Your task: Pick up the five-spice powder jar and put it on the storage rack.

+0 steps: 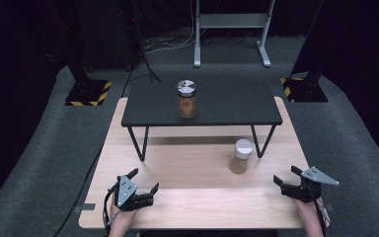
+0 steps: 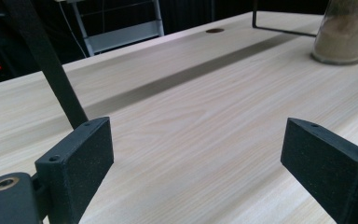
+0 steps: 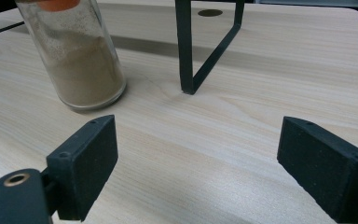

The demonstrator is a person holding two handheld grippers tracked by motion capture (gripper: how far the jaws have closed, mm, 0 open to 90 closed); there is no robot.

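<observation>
Two spice jars are in the high view. One with a silver lid (image 1: 187, 98) stands on a black riser shelf (image 1: 227, 106); one with a white lid (image 1: 241, 156) stands on the wooden table (image 1: 197, 197) near the shelf's right leg. My left gripper (image 1: 144, 179) hovers low over the table's front left, jaws open and empty (image 2: 196, 154), with the white-lidded jar (image 2: 345, 32) far off to its upper right. My right gripper (image 1: 284, 175) is at the front right, open and empty (image 3: 198, 158), pointing towards that jar (image 3: 77, 60), which holds tan powder.
The riser's thin black legs (image 3: 186, 46) stand just behind the jar, and another leg (image 2: 46, 60) rises near the left gripper. A round cable hole (image 2: 214, 30) is in the tabletop. Behind the table are grey carpet and stand bases (image 1: 86, 93).
</observation>
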